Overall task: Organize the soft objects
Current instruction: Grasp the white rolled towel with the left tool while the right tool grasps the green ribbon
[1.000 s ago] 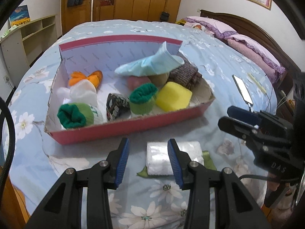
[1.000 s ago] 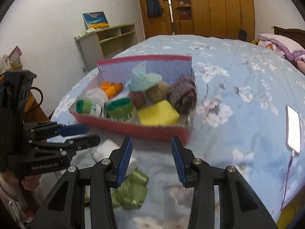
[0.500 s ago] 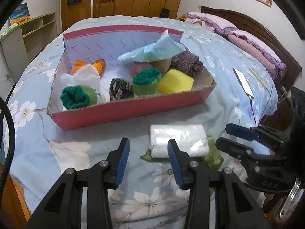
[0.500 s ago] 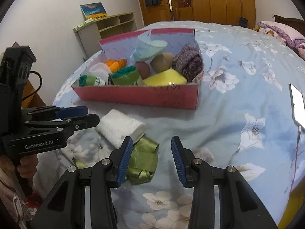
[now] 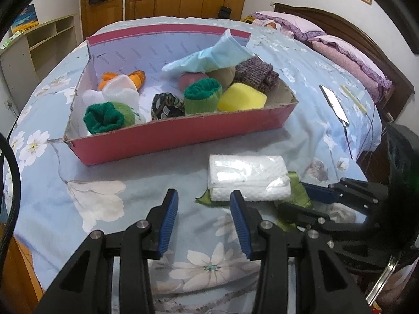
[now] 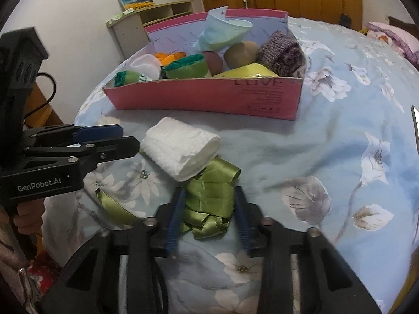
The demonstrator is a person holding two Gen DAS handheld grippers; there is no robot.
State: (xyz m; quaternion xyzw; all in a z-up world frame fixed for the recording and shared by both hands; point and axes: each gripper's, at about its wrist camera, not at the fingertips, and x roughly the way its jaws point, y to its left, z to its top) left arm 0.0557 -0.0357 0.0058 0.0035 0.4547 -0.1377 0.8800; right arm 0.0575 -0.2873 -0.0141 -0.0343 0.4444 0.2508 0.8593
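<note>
Green satin ribbon (image 6: pixel 207 204) lies bunched between the right gripper (image 6: pixel 208 218) jaws, which have just been closing, contact unconfirmed; the left gripper (image 5: pixel 204 221) stands spread and empty just beside one white towel roll (image 5: pixel 248 178). Roughly ten soft items fill the pink box (image 5: pixel 183 136); two remain outside it on the bedspread (image 5: pixel 91 196).

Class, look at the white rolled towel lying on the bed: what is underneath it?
A green ribbon lies under the white towel, sticking out on both sides. The right gripper straddles its bunched end. How the ribbon runs beneath the towel is covered.
</note>
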